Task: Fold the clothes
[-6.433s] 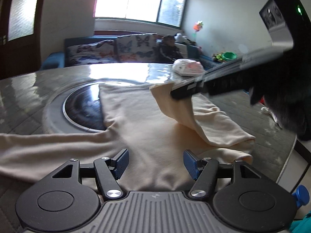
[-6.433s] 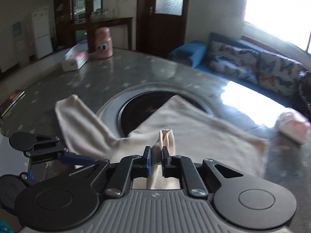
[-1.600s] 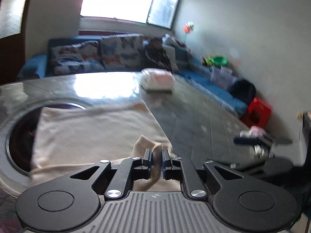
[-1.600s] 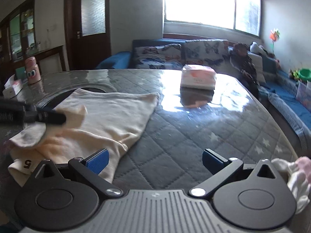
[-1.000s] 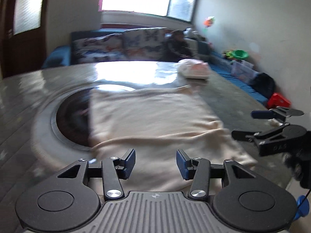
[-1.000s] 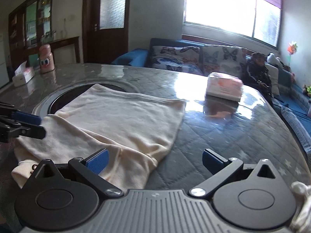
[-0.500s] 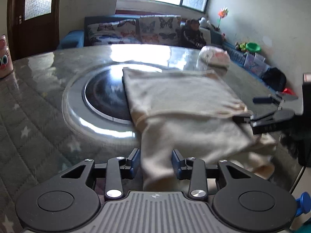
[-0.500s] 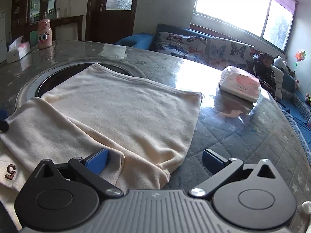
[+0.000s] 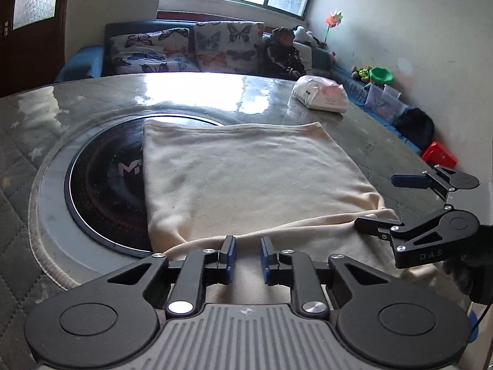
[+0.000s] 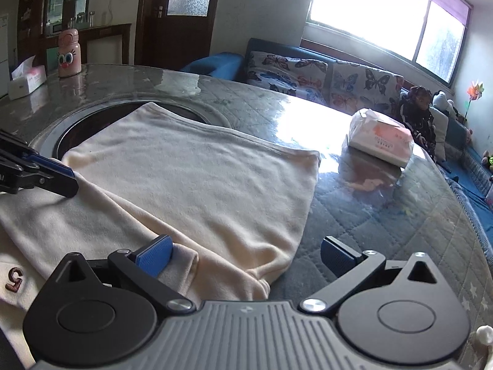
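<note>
1. The left gripper (image 9: 245, 252) has its fingers a little apart, poised over a folded edge of the cream shirt (image 9: 246, 172), gripping nothing.
2. The right gripper (image 10: 246, 254) has its fingers wide apart, straddling the shirt's near right corner.
3. The shirt lies folded on the grey table (image 10: 385, 215), partly over the round black hob (image 9: 101, 191).
4. A tissue pack (image 10: 380, 137) sits at the far right.

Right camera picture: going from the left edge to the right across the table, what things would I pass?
Tissue box → pink bottle with cartoon eyes → cream garment → wrapped pink tissue pack.
</note>
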`<state>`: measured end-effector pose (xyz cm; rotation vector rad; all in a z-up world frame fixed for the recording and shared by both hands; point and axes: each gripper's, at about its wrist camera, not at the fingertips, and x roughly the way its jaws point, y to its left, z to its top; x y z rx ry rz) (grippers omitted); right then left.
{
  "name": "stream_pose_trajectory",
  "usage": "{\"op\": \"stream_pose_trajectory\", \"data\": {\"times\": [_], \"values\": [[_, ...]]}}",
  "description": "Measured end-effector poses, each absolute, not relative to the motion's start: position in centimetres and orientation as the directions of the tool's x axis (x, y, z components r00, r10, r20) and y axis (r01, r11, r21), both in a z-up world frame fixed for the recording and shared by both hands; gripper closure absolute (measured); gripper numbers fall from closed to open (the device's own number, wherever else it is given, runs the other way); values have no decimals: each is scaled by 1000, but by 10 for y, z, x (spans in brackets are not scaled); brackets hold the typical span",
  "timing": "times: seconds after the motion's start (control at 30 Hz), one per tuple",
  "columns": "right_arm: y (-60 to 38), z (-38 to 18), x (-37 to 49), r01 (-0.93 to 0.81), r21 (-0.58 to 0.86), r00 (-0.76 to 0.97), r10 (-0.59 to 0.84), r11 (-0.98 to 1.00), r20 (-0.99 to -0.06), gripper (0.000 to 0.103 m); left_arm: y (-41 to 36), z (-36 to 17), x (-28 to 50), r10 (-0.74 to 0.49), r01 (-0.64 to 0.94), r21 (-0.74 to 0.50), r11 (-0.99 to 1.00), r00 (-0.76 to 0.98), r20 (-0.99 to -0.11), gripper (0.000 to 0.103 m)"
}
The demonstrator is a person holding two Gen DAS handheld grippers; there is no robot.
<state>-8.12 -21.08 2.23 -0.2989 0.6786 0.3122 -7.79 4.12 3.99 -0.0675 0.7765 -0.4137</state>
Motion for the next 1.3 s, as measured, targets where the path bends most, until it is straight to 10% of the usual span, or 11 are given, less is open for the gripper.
{"op": "stream_pose_trajectory", "data": {"times": [0.8,1.3], "values": [[-225,22,-145,-401,-245,760,171,883,-627,0,30,37,-151,-367,449,-57,892,642,-673,81],[-233,36,-196,-539,-311,732,252,783,-633,0,18,43,-222,-401,647,202,735,655,-640,49]]}}
